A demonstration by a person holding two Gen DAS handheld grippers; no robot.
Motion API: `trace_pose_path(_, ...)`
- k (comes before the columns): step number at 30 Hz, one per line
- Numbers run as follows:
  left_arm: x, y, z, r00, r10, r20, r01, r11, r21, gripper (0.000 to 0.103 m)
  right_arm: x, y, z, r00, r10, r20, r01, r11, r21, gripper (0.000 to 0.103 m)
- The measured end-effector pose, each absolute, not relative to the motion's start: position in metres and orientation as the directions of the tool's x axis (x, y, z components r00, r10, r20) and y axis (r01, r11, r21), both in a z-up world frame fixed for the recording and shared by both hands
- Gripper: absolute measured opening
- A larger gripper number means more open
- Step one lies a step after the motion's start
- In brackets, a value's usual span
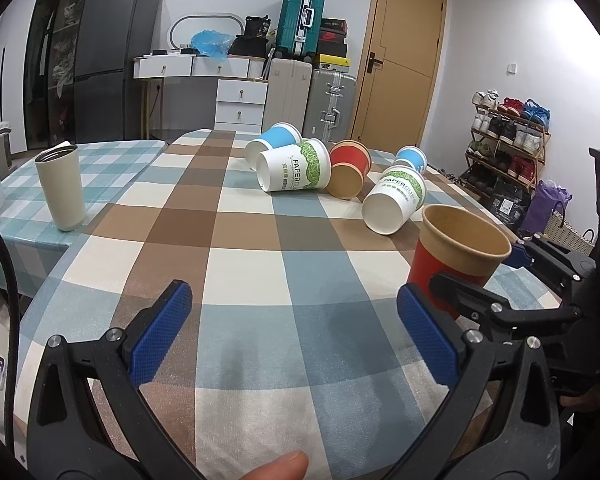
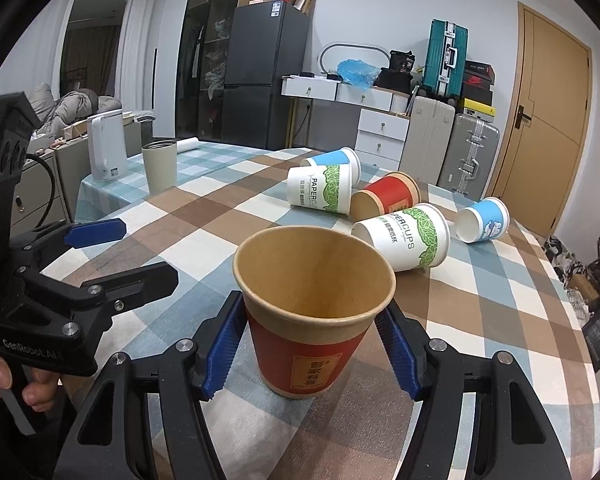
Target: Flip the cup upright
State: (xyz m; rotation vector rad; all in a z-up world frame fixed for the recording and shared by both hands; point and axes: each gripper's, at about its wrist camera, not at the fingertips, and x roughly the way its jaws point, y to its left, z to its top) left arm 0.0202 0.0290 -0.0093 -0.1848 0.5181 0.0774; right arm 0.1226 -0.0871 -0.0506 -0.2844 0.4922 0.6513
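Right tongs (image 2: 312, 344): blue pads flank the upright red cup (image 2: 314, 320), lower centre; contact unclear. Left tongs (image 1: 292, 336): spread wide, holding nothing. Checked tablecloth (image 1: 260, 264) carries five tipped cups centre-right, tumbler (image 1: 60, 188) left. Fridge (image 1: 112, 56), suitcases, door (image 1: 400, 60) behind.

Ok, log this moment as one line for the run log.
right gripper: around upright red cup, jaws beside it, contact unclear | left gripper: open, holding nothing | five cups on their sides behind | tablecloth

Left tool (image 1: 294, 330) low, fingers spread wide — right tool (image 2: 312, 340) level, pads (image 2: 224, 344) drawn inward.
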Motion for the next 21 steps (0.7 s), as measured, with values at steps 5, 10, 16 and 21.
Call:
trace_pose_path(5, 0.019, 0.028, -0.010, 0.871, 0.027, -0.491, -0.120, 0.980, -0.158, 0.102, 0.119, -0.097, -0.048, 0.695, 0.521, -0.495, -0.638, 0.765, -0.090, 0.090)
trace_pose_path(10, 0.016, 0.021, -0.009, 0.878, 0.016, -0.478, -0.103, 0.982, -0.157, 0.102, 0.117, -0.119, -0.041, 0.672, 0.573, -0.469, -0.660, 0.751, -0.026, 0.103)
trace_pose_path(16, 0.014, 0.007, -0.007, 0.885, 0.013, -0.465, -0.083, 0.988, -0.130, 0.102, 0.114, -0.150, -0.036, 0.668, 0.636, -0.387, -0.671, 0.739, 0.056, 0.103)
trace_pose_path(21, 0.015, -0.002, -0.008, 0.887, 0.017, -0.461, -0.077, 0.991, -0.112, 0.102, 0.113, -0.162, -0.039, 0.660, 0.658, -0.362, -0.681, 0.728, 0.082, 0.103)
